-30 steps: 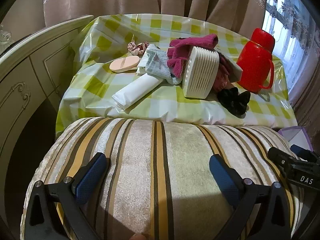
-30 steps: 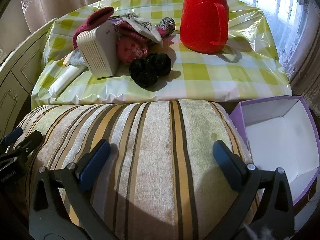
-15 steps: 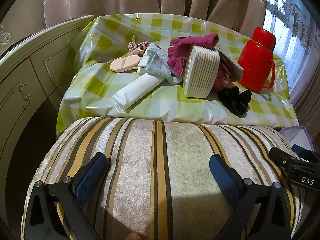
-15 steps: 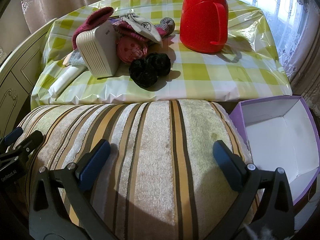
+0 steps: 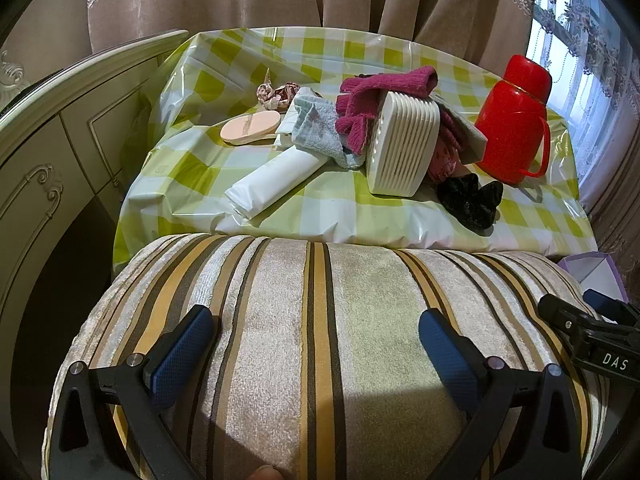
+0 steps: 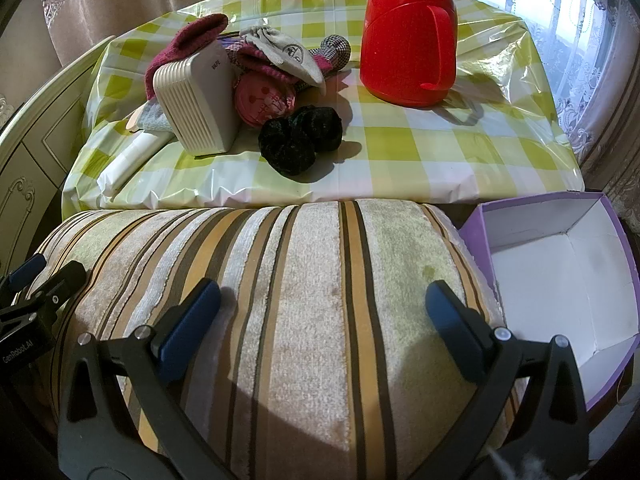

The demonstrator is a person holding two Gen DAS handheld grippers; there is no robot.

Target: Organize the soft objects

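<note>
A pile of soft things lies on the green-checked table: a magenta knit glove (image 5: 380, 96) (image 6: 188, 42), a pale blue cloth (image 5: 320, 128), a black scrunchie (image 5: 472, 200) (image 6: 300, 136), a pink round pouch (image 6: 262, 98), a grey fabric bag (image 6: 288, 54) and a floral scrunchie (image 5: 276, 94). My left gripper (image 5: 316, 352) stands open over a striped cushion (image 5: 320, 320), holding nothing. Above that same cushion (image 6: 300, 300) my right gripper (image 6: 324, 332) is open and empty too. An open purple box (image 6: 560, 280) with a white inside sits right of the cushion.
A white ribbed plastic case (image 5: 404, 148) (image 6: 196, 100) stands amid the pile. A red thermos jug (image 5: 514, 120) (image 6: 408, 36) is at the table's right. A white flat packet (image 5: 276, 178) and a peach oval pad (image 5: 250, 132) lie left. A cream cabinet (image 5: 60, 140) flanks the left; curtains hang behind.
Both views have shifted only very slightly; the grippers stay open over the cushion and nothing on the table has moved.
</note>
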